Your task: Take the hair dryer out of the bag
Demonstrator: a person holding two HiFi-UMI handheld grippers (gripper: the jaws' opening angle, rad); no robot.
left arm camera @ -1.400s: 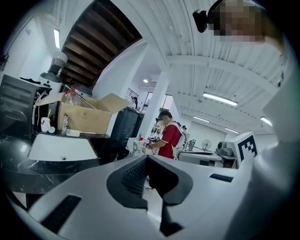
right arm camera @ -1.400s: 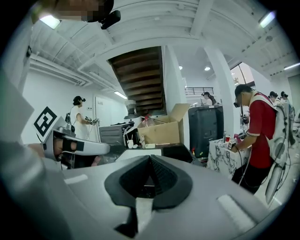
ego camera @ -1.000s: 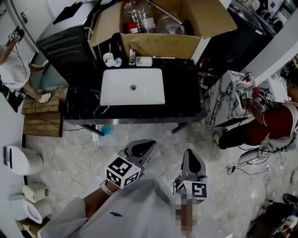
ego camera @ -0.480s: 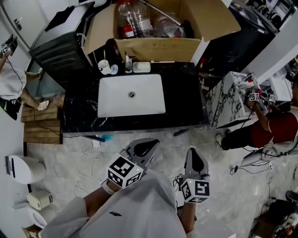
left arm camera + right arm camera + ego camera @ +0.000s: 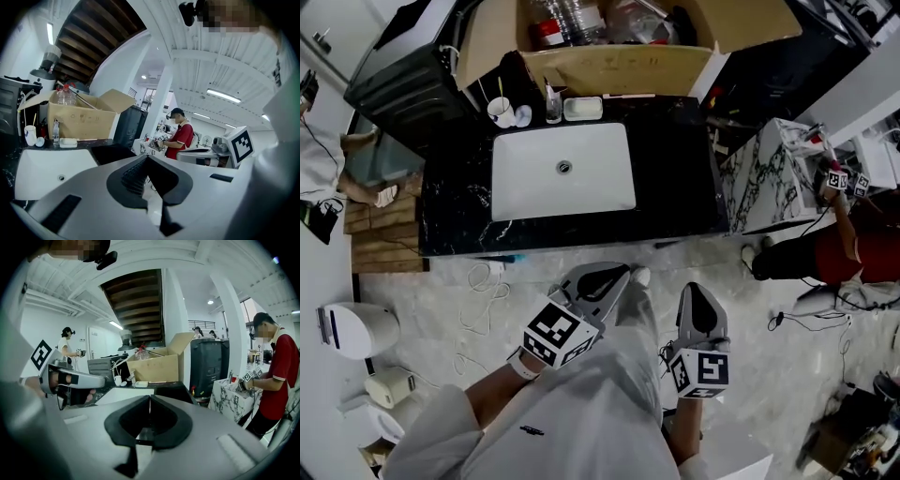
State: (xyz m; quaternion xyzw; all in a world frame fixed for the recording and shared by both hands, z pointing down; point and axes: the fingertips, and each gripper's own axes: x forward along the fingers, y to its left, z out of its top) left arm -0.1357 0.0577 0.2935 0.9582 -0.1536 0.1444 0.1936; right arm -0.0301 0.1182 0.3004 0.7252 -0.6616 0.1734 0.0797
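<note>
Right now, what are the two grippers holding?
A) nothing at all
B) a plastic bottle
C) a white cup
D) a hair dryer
A: the left gripper and the right gripper both have their jaws shut together with nothing between them, out over the floor short of the sink.

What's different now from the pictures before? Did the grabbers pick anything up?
The left gripper and right gripper moved forward and now sit nearer the front edge of the black counter. Nothing was picked up or let go. Both stayed shut and empty; the sink and cardboard box sit as before.
</note>
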